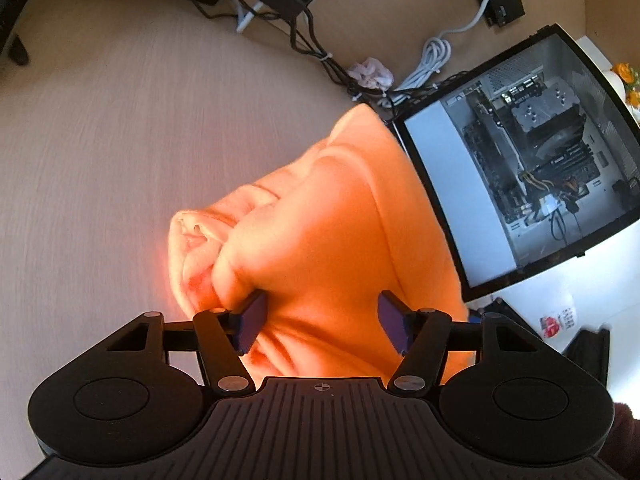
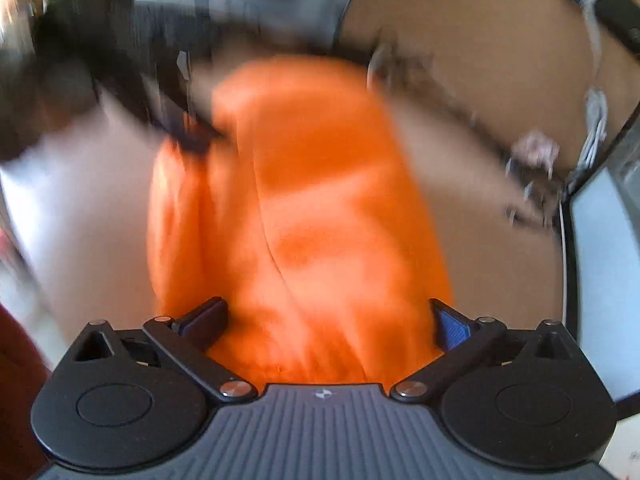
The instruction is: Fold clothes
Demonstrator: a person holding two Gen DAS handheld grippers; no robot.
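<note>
Both grippers are spread wide with orange cloth bulging between their fingers, and neither has closed on it. Nearest in the left wrist view, the left gripper [image 1: 320,320] has its jaws well apart over the near edge of the orange garment [image 1: 320,220]; a bunched fold touches the inner face of its left purple pad [image 1: 250,322], while the other pad stands free of the cloth. The right gripper [image 2: 328,328] is just as open, straddling the same garment's near end, though that view is smeared with motion and fine contact cannot be judged.

The garment lies on the wooden table [image 1: 120,140], already gathered into a thick, narrow bundle running away from the grippers, its far tip ending just beside the glass-sided computer case [image 1: 540,152]. Past that tip sit a crumpled tissue [image 1: 370,72] and a coil of white cable [image 1: 432,60].

To do this step well, I would judge that each gripper should take a clean edge instead of the puffy middle: slide low so one finger goes under the layers, close on all of them together, then lift both ends evenly. The cloth looks soft and thick, so a shallow bite would likely slip, and the fold should travel away from the case and cables
</note>
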